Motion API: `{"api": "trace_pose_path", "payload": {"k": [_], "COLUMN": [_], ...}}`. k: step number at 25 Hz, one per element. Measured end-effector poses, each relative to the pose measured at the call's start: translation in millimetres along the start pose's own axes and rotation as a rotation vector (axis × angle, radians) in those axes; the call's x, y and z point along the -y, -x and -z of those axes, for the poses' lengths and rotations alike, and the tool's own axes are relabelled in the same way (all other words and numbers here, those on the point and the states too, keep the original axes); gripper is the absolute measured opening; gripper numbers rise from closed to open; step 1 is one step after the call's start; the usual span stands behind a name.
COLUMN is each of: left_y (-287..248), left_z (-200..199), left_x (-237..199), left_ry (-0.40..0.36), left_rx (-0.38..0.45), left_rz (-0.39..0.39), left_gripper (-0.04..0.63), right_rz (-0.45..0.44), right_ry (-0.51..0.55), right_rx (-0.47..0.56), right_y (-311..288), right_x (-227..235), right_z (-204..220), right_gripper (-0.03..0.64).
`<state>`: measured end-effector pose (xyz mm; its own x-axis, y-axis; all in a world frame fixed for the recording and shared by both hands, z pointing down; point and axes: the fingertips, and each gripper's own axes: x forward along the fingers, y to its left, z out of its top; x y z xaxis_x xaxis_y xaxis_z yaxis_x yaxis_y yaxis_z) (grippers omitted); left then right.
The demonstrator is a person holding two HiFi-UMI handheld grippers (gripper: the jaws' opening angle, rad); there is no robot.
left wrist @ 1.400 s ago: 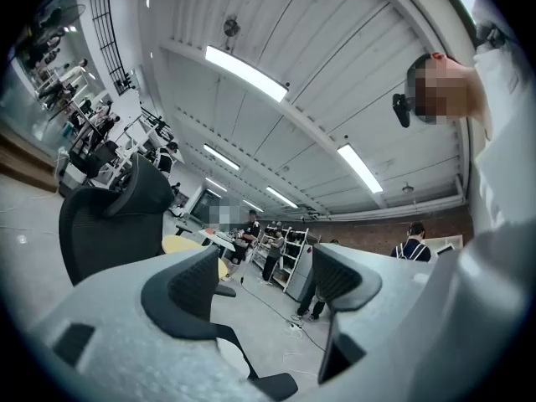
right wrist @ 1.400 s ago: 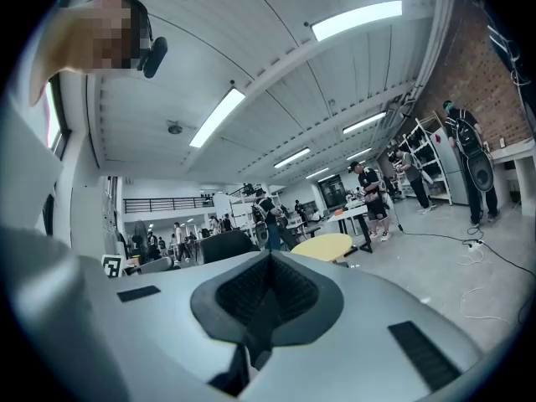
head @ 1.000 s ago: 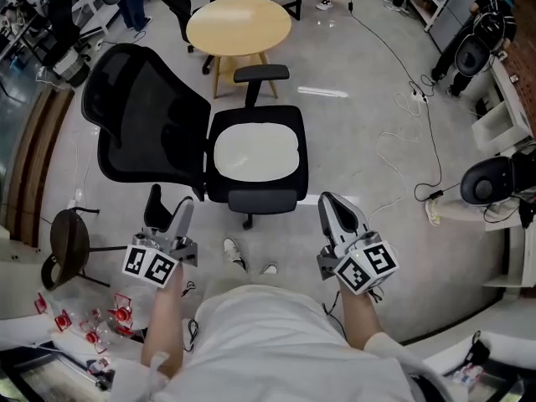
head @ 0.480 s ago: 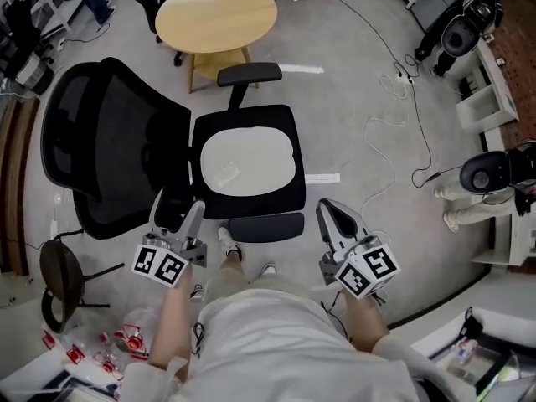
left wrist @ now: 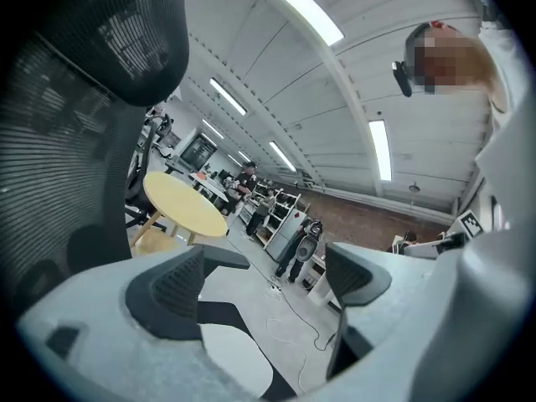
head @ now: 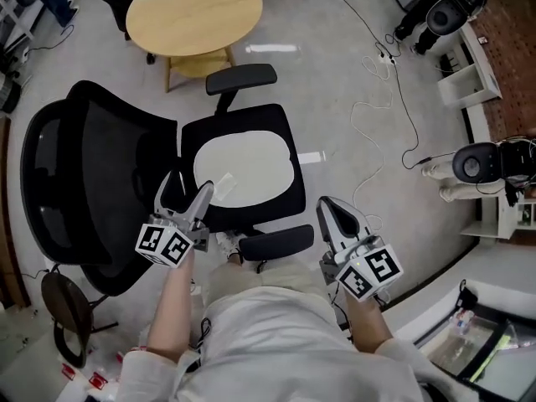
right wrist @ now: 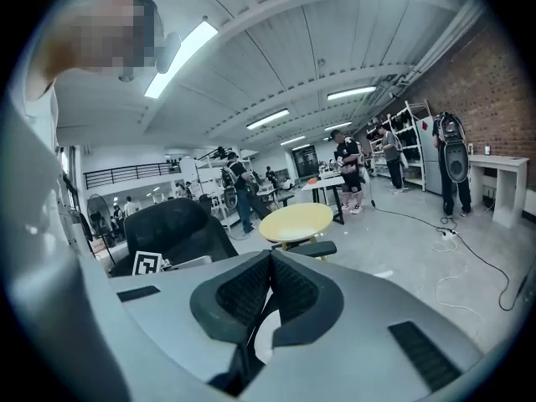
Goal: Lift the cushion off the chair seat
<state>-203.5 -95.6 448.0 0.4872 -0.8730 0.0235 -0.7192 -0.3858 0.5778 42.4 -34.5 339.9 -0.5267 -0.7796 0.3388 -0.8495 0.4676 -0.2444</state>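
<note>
A white cushion (head: pixel 243 167) lies flat on the black seat (head: pixel 289 193) of an office chair whose mesh back (head: pixel 92 174) leans to the left. My left gripper (head: pixel 188 193) hangs open over the seat's near left corner, at the cushion's edge, with nothing between its fingers. In the left gripper view the left gripper (left wrist: pixel 268 283) frames the cushion (left wrist: pixel 234 360) below it. My right gripper (head: pixel 328 212) is shut and empty, off the seat's near right corner, above the floor. In the right gripper view the right gripper (right wrist: pixel 270 293) has its pads pressed together.
A round wooden table (head: pixel 193 11) stands beyond the chair. Armrests stick out at the far side (head: pixel 241 77) and near side (head: pixel 276 243). Cables (head: pixel 377 115) trail over the floor to the right, near a black device (head: pixel 476 164). A dark stool (head: pixel 63 308) stands at lower left.
The person has stepped closer to the chair. My left gripper moved forward from in front of the chair to over the seat's near left corner. The right gripper kept its place, still shut.
</note>
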Motion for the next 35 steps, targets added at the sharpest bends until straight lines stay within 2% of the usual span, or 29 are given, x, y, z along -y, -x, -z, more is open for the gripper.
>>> {"api": "trace_pose_path", "payload": {"k": [5, 9, 13, 18, 25, 29, 32, 35], "left_y": [-33, -54, -85, -121, -157, -172, -181, -192], "left_z": [28, 62, 107, 168, 243, 277, 300, 308], "left_x": [-20, -35, -68, -115, -173, -203, -207, -208], "left_ry": [-0.012, -0.073, -0.106, -0.137, -0.207, -0.259, -0.308, -0.358], "left_rx": [-0.081, -0.179, -0.268, -0.366, -0.488, -0.597, -0.695, -0.754], "left_rz": [-0.003, -0.028, -0.056, -0.079, -0.088, -0.106, -0.086, -0.057], "left_gripper": [0.448, 0.448, 0.448, 0.448, 0.448, 0.448, 0.448, 0.448], "right_rz": [0.029, -0.001, -0.052, -0.104, -0.148, -0.16, -0.167, -0.174], "right_ry": [-0.056, -0.107, -0.067, -0.034, -0.063, -0.084, -0.113, -0.145], "right_rx": [-0.009, -0.039, -0.046, -0.101, -0.177, -0.187, -0.187, -0.184], "right_y": [-10, -32, -70, -108, -132, -142, -145, -146], "right_x": [26, 52, 73, 88, 104, 114, 120, 121], "right_z": [15, 43, 52, 85, 133, 148, 158, 165], "right_gripper": [-0.002, -0.002, -0.002, -0.002, -0.002, -0.002, -0.002, -0.002]}}
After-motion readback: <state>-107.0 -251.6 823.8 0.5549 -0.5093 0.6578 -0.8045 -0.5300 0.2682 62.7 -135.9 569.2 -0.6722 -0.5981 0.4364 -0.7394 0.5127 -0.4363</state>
